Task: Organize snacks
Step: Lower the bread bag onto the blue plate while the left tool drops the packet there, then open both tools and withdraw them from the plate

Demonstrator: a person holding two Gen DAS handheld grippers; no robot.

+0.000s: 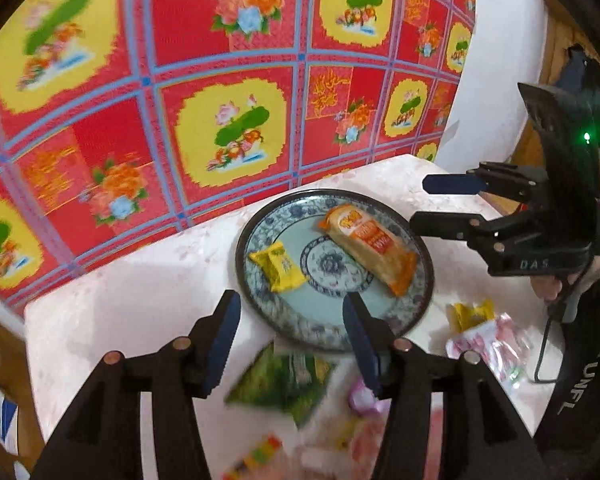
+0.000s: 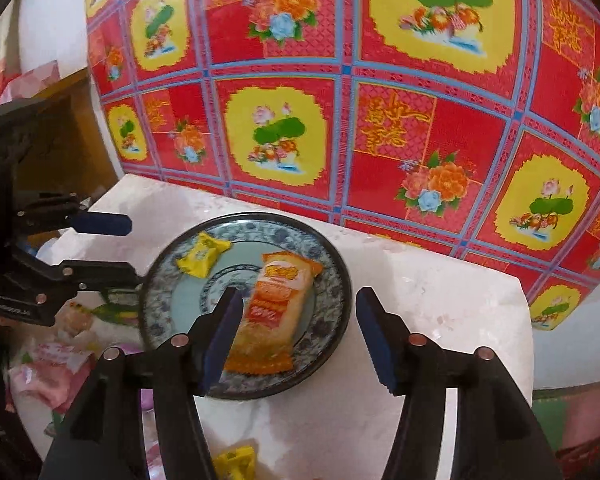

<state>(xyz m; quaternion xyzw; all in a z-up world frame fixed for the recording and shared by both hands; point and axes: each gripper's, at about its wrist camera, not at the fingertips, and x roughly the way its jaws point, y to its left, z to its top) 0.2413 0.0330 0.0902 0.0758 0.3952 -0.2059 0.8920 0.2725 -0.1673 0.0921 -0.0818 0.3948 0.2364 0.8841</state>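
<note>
The red, yellow and blue flowered cloth (image 1: 220,92) fills the background behind the plate. The pale pink bench (image 2: 440,288) carries the plate, with bare top to the plate's right in the right wrist view.

The blue-and-white patterned plate (image 1: 260,240) is the landmark. On it lie two snacks, apart from each other: a long orange-wrapped packet (image 1: 370,252) across its right half and a small yellow-wrapped snack (image 1: 278,266) on its left half.

Off the plate, on its near side, lies a green packet (image 1: 284,380), its top corner touching or just under the plate's near rim. To the plate's near right sit a small yellow snack (image 1: 474,314) and pink-and-white wrappers (image 1: 496,344); more blurred pink sweets lie nearer still.

The left claw (image 1: 292,344) hangs over the plate's near rim, its jaws parted about halfway, with nothing between the blue pads. The right claw (image 2: 296,336) hangs over the plate's right edge, likewise half open and empty; the orange packet lies below its left pad, not gripped.
</note>
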